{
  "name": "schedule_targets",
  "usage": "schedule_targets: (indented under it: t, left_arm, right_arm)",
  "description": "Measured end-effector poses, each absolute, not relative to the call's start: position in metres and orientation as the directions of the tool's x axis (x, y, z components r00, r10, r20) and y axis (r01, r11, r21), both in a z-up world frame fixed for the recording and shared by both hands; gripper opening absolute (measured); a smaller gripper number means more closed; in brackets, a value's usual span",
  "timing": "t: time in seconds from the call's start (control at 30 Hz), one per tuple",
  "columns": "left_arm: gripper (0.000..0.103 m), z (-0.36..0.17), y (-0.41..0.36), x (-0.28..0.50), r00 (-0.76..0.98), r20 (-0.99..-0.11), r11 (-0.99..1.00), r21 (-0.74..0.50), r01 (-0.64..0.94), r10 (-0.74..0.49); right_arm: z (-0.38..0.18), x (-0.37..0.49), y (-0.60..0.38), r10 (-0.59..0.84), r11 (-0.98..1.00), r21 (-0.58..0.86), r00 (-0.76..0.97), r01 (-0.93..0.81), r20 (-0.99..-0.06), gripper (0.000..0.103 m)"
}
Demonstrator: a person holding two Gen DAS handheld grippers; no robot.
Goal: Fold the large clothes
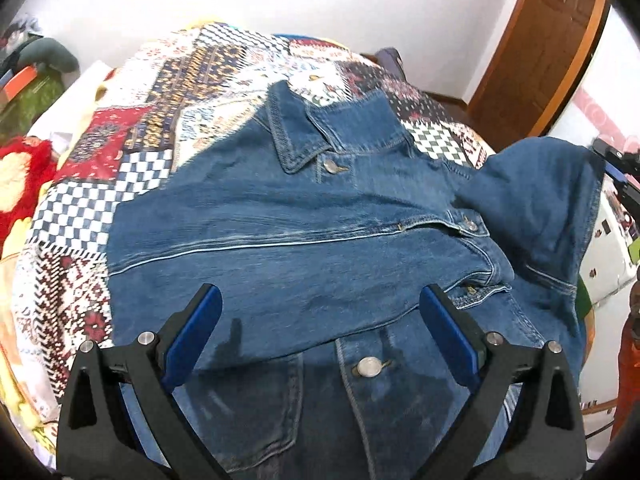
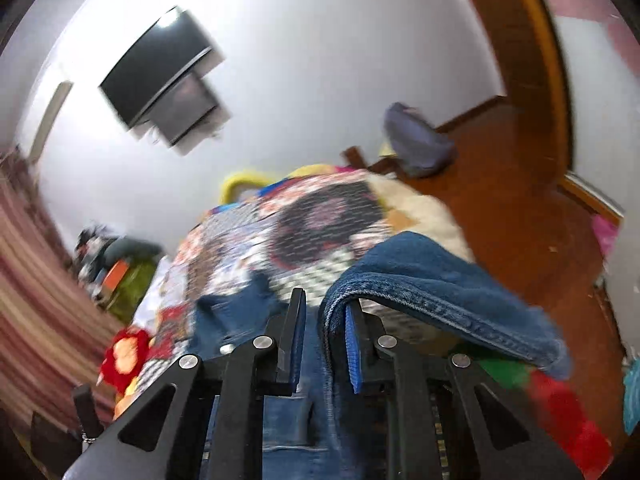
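Denim jacket [image 1: 304, 236] lies front-up on a patchwork quilt [image 1: 120, 168], collar away from the spread, empty fingers of the left gripper [image 1: 320, 320], a metal button [image 1: 369, 367] showing between them; only the left wrist view shows the whole garment and its raised sleeve [image 1: 540, 200] beyond the right-hand finger. Blurred, the right wrist view alone shows the right gripper [image 2: 322, 340] with fingers drawn close, pinching a hemmed sleeve edge [image 2: 440, 292] that drapes over its right-hand finger, with a wall-mounted screen [image 2: 160, 68] above.
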State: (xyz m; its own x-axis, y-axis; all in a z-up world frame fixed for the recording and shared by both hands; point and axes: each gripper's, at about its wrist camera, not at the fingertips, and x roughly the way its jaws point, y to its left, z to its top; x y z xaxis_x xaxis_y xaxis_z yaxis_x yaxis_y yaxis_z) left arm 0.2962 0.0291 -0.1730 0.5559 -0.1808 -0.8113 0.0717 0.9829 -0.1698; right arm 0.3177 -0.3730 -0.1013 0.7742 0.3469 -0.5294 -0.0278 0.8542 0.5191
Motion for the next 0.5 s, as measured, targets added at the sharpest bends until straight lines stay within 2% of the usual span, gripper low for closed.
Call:
schedule_targets:
  t: [0.2, 0.5]
  left_arm:
    - [0.1, -0.165, 0.056, 0.272, 0.585, -0.794, 0.983, -0.18, 0.034, -0.166]
    - [0.1, -0.165, 0.079, 0.245, 0.595, -0.79, 0.98, -0.199, -0.015, -0.151]
  right_arm:
    - [-0.106, 0.327, -0.296, 0.475, 0.83, 0.537, 0.691, -0.147, -0.545, 0.015]
    - [-0.187, 0.332, -0.189, 0.562, 0.823, 0.533, 0.41, -0.196, -0.718, 0.015]
